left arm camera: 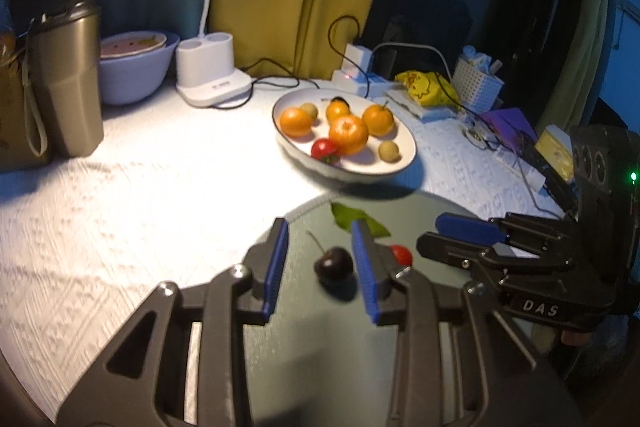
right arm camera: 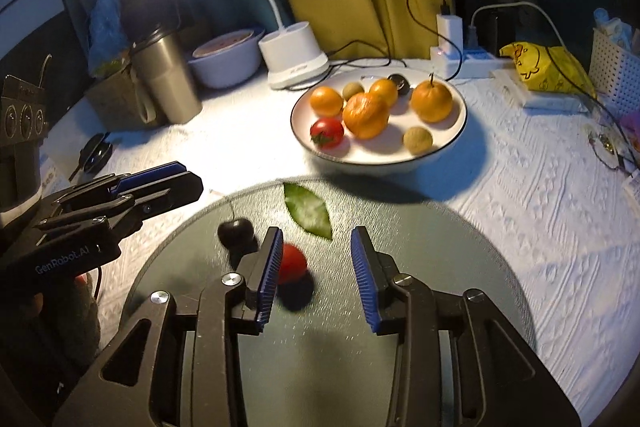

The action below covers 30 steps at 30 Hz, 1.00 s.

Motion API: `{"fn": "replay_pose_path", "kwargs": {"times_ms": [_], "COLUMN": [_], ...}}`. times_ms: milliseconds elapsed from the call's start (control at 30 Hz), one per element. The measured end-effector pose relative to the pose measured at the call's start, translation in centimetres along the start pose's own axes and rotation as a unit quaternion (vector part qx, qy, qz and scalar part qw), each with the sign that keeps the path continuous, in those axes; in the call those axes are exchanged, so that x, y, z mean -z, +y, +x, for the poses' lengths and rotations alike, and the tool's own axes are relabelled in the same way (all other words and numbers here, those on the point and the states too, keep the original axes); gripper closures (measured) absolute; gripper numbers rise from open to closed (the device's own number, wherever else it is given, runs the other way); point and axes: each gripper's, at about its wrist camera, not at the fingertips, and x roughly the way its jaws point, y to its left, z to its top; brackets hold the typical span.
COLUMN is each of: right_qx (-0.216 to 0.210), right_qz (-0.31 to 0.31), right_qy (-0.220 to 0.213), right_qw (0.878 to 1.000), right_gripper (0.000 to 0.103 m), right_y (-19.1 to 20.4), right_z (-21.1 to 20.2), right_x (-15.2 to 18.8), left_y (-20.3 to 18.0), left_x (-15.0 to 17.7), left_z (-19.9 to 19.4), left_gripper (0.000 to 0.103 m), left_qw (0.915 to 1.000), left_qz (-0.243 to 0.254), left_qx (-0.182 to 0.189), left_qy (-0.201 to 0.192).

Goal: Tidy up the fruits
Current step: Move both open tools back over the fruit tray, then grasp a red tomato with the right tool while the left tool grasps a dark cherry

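A dark cherry (left arm camera: 334, 263) (right arm camera: 235, 229) with a stem lies on a round grey-green mat (left arm camera: 420, 339) (right arm camera: 420, 287), beside a small red tomato (left arm camera: 402, 254) (right arm camera: 291, 263) and a green leaf (left arm camera: 360, 220) (right arm camera: 308, 211). My left gripper (left arm camera: 320, 259) is open, its blue fingers either side of the cherry. My right gripper (right arm camera: 316, 263) is open above the mat, the tomato by its left finger. A white plate (left arm camera: 404, 163) (right arm camera: 448, 143) behind holds several oranges, a red tomato, a dark cherry and small brown fruits.
A white lamp base (left arm camera: 210, 75) (right arm camera: 294, 57), a steel tumbler (left arm camera: 66, 79) (right arm camera: 166, 79) and a pale bowl (left arm camera: 136, 67) (right arm camera: 228, 61) stand at the back left. Chargers, cables, a yellow bag (left arm camera: 428, 87) (right arm camera: 548, 67) and a white basket (left arm camera: 478, 81) crowd the back right.
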Motion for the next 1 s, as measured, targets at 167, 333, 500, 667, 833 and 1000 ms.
{"fn": "replay_pose_path", "kwargs": {"times_ms": [167, 333, 500, 667, 833, 1000], "right_qx": [-0.008, -0.016, -0.022, -0.034, -0.046, -0.055], "right_qz": [-0.013, -0.019, -0.019, -0.02, -0.024, -0.027], "right_qy": [0.022, 0.034, 0.042, 0.05, 0.052, 0.051], "right_qw": [1.0, 0.999, 0.999, 0.998, 0.997, 0.997], "right_gripper": [0.065, 0.065, 0.065, 0.065, 0.066, 0.073], "right_y": [0.7, 1.2, 1.3, 1.5, 1.5, 1.6], "right_z": [0.7, 1.7, 2.5, 3.0, 3.2, 3.2], "right_x": [0.6, 0.8, 0.7, 0.8, 0.9, 0.9], "left_y": [-0.1, 0.1, 0.1, -0.2, -0.5, -0.8], "left_x": [1.2, 1.9, 2.1, 2.2, 2.0, 1.9], "left_z": [0.2, 0.3, 0.6, 1.2, 1.8, 2.4], "left_gripper": [0.069, 0.069, 0.069, 0.069, 0.069, 0.069], "left_qw": [0.9999, 0.9998, 0.9997, 0.9994, 0.9993, 0.9991], "left_qz": [-0.003, -0.007, -0.006, -0.003, 0.001, 0.005], "left_qx": [0.001, 0.001, 0.003, 0.006, 0.006, 0.002], "left_qy": [0.012, 0.019, 0.025, 0.033, 0.037, 0.043]}}
